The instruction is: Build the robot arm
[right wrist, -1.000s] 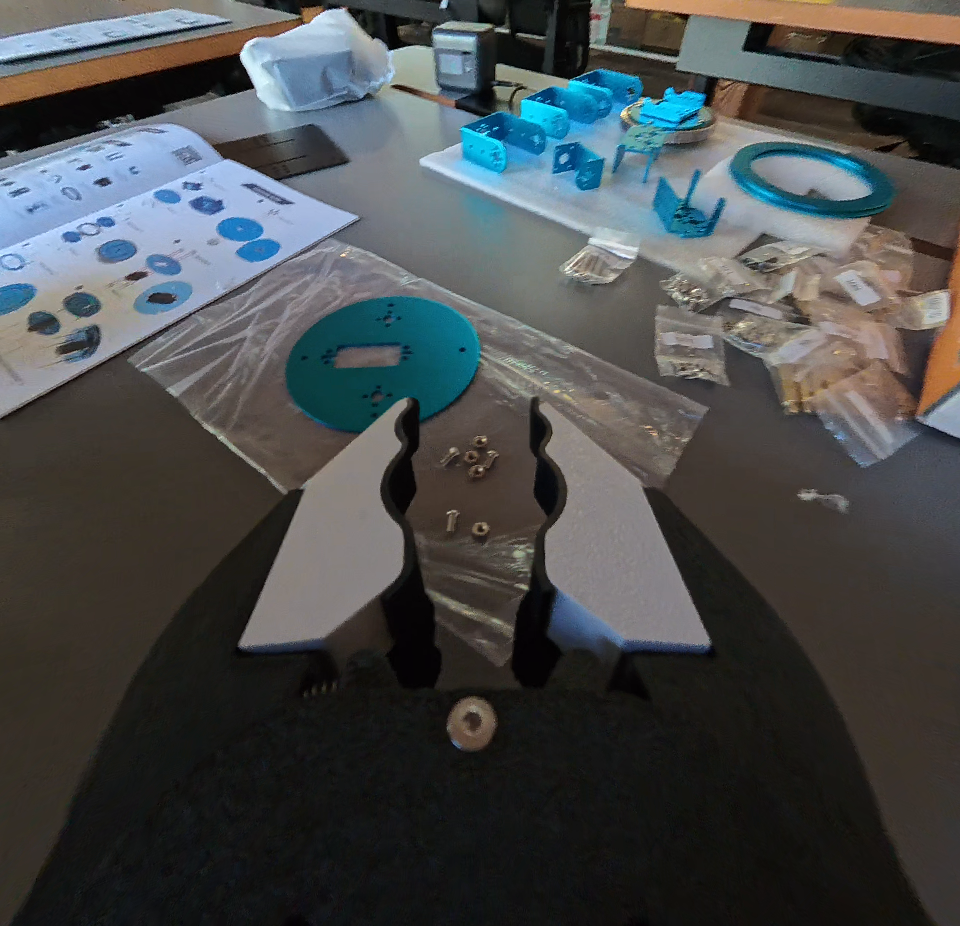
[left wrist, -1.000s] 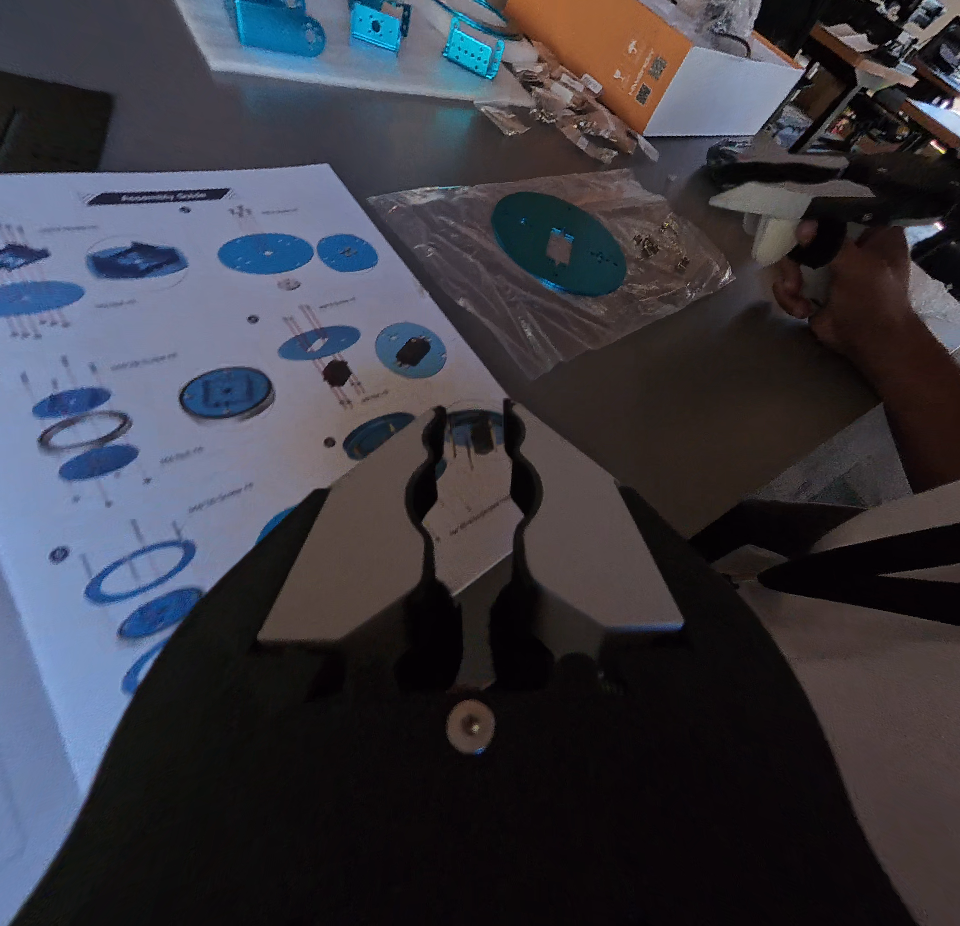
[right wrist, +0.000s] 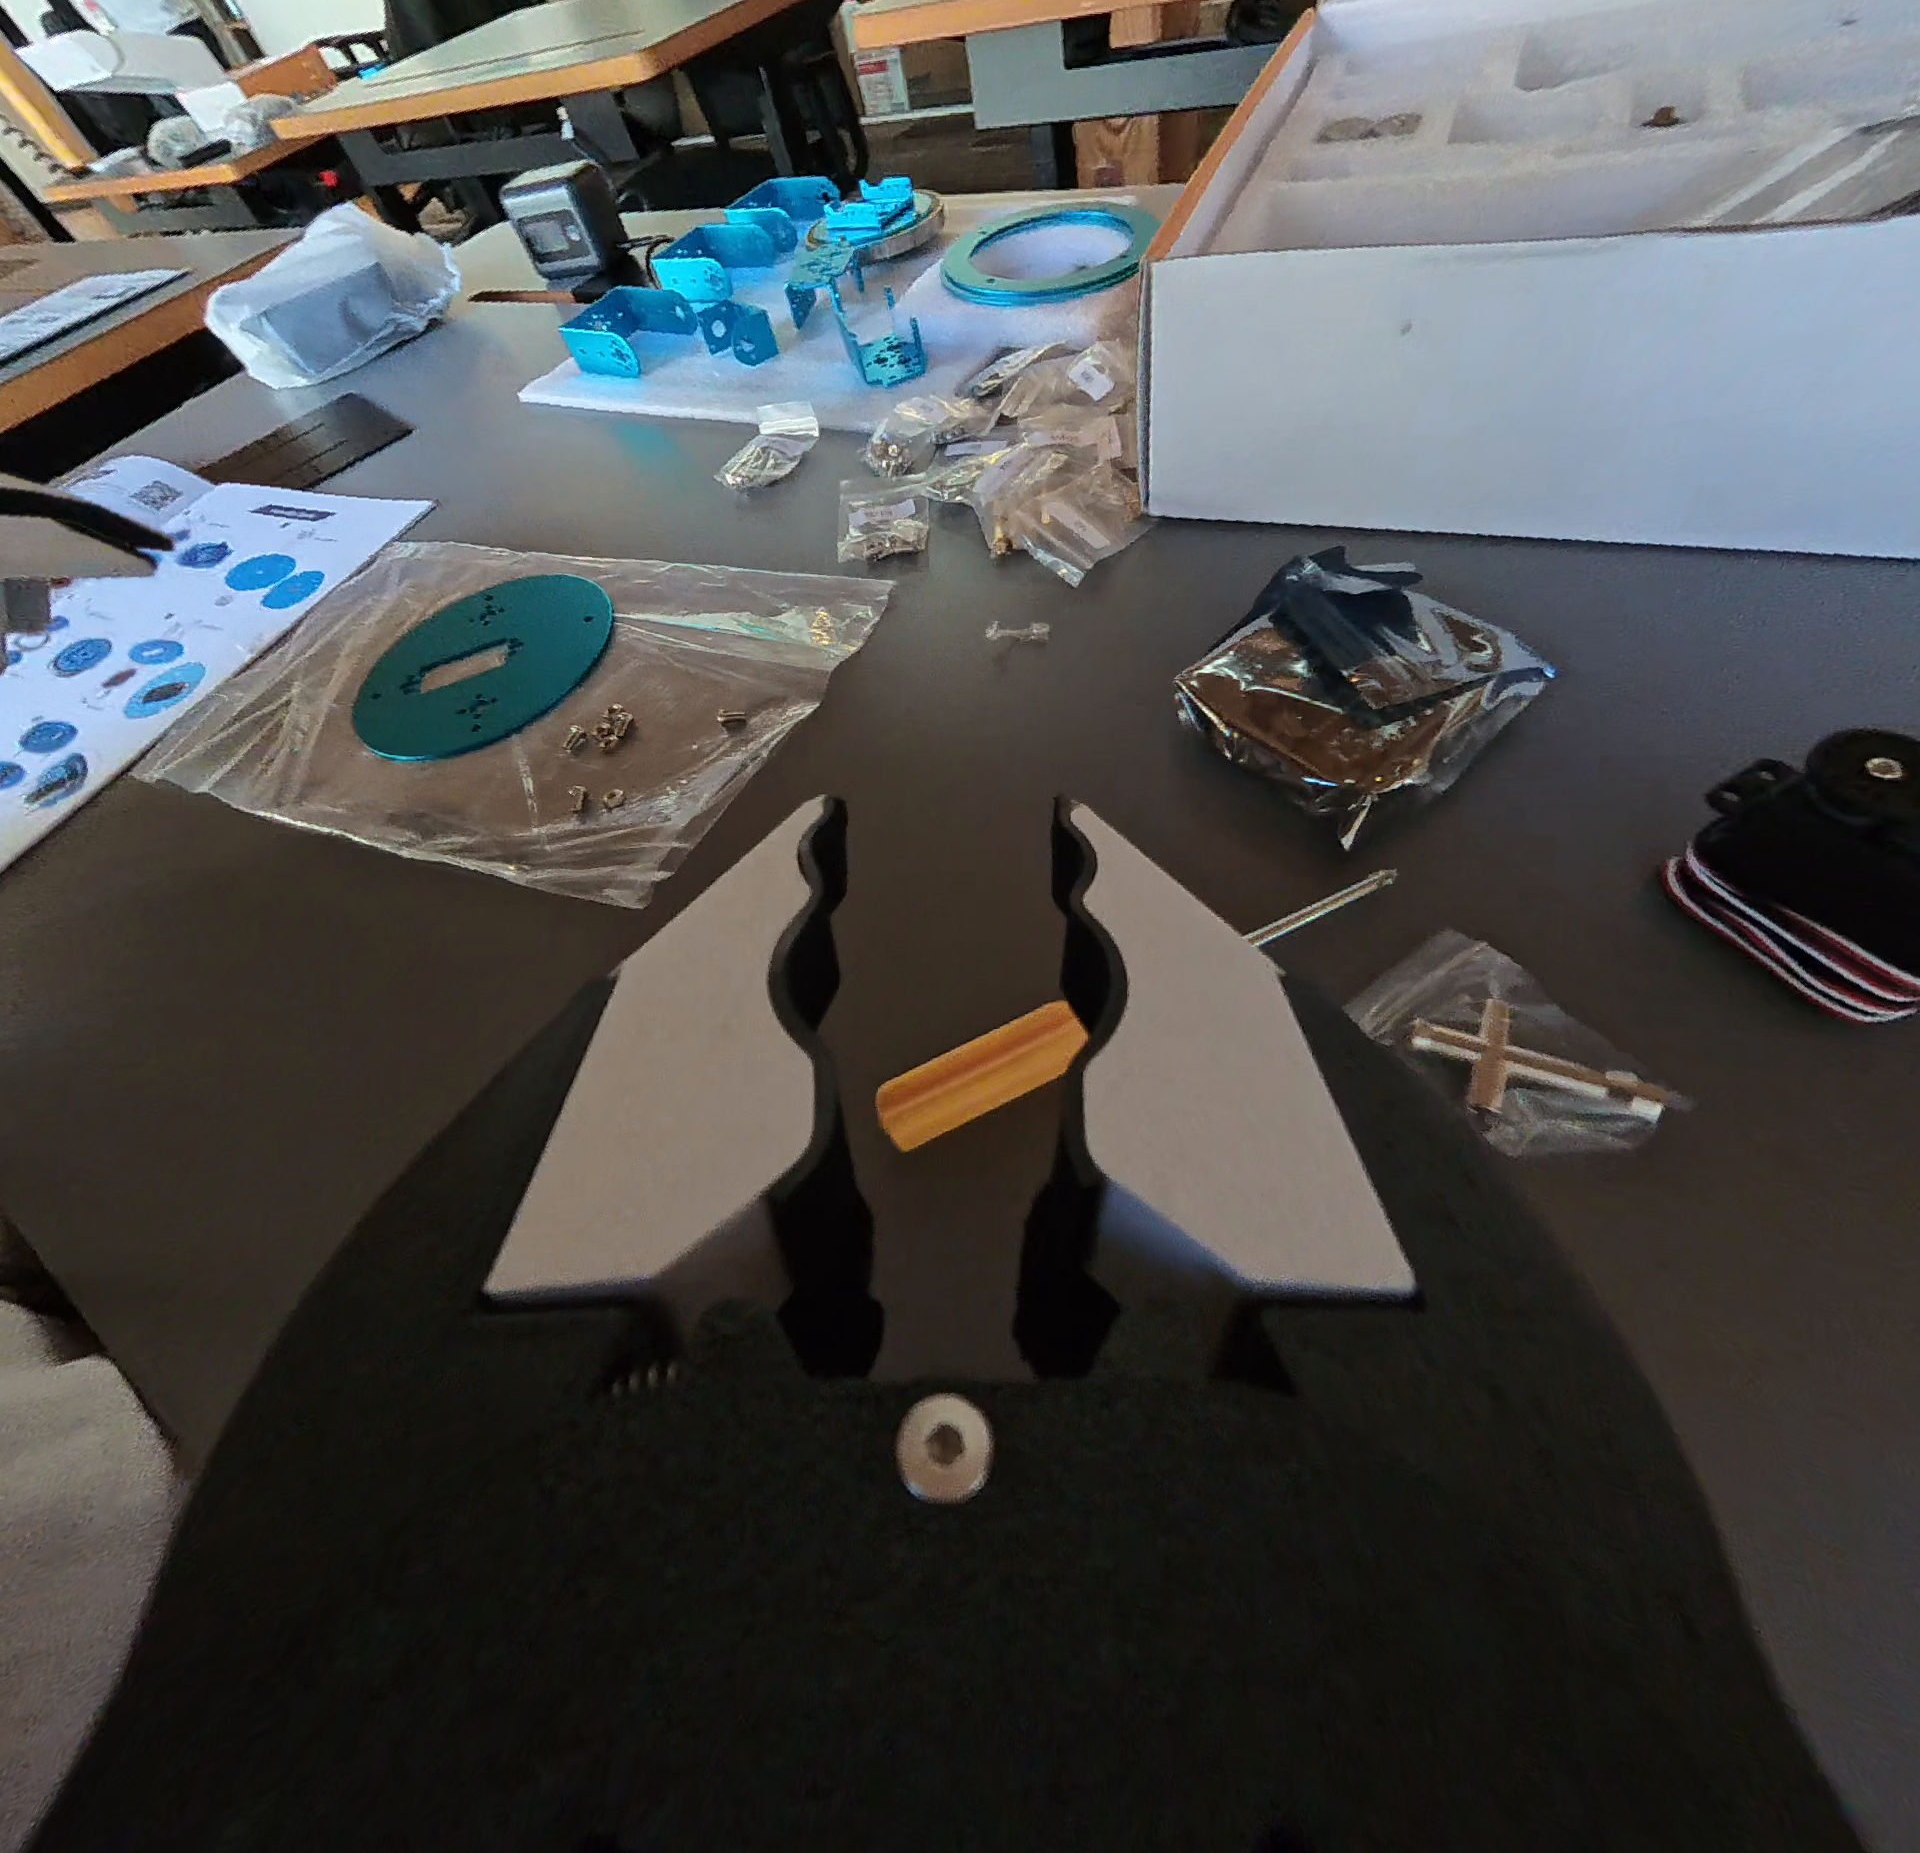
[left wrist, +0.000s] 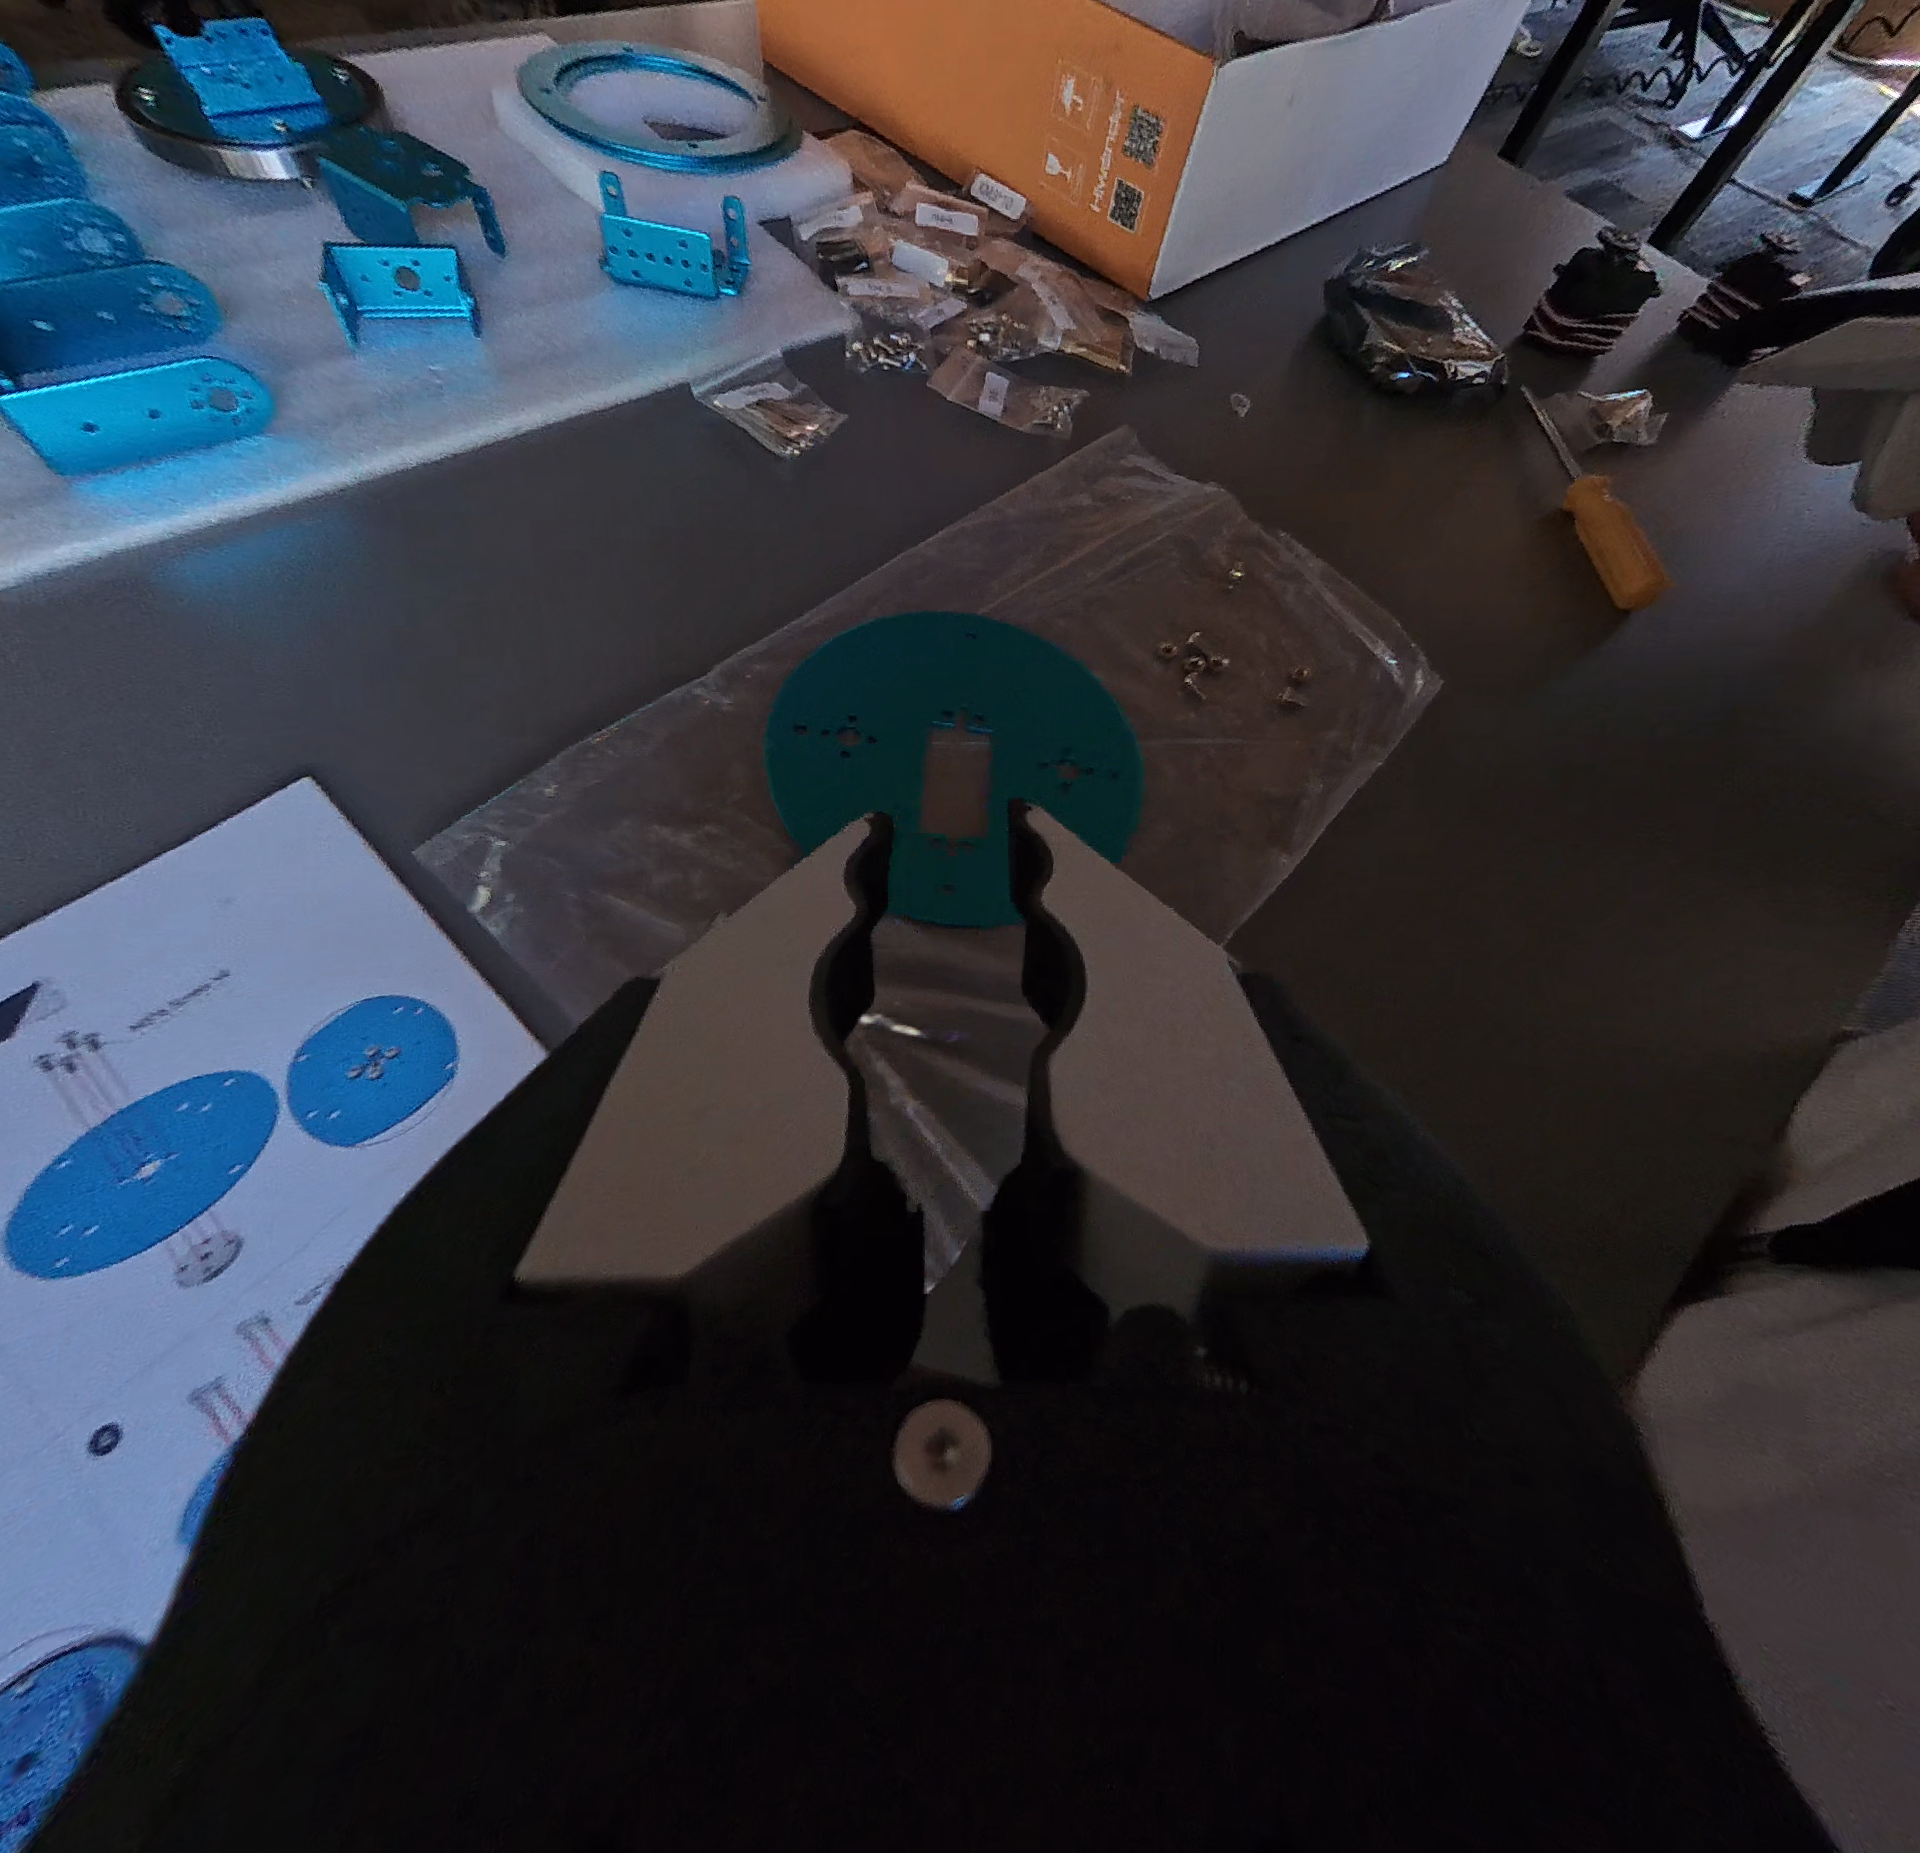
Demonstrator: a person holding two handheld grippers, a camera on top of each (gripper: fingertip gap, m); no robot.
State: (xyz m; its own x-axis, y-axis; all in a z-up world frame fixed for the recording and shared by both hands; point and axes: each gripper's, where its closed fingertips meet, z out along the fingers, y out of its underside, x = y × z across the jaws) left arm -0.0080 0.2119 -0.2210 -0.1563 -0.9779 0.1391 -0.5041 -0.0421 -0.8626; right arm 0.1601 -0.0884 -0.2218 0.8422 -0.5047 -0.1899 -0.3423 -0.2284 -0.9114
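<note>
The left gripper point(left wrist: 948, 821), a second ago above the instruction sheet point(left wrist: 223, 1107), now hangs over the near rim of the teal round plate point(left wrist: 883, 723) on its clear plastic bag point(left wrist: 1226, 598), jaws parted and holding nothing. The right gripper point(right wrist: 948, 816) has left the loose screws point(right wrist: 601, 731) and now stands, jaws apart and empty, over the yellow-handled screwdriver point(right wrist: 977, 1086), whose handle lies on the dark table point(right wrist: 260, 972) between its fingers, its shaft running out to the right. Bare tabletop stretches ahead of the right gripper up to the white-sided box point(right wrist: 1507, 390); the bag's near edge lies just to its left. Only the right wrist view shows the black servo with striped cable point(right wrist: 1829, 868), the bagged cross wrench point(right wrist: 1507, 1060) and the foil packet point(right wrist: 1351, 702) whole; only the left shows the box's orange side point(left wrist: 966, 68) and the blue brackets point(left wrist: 400, 281) on white foam close up
</note>
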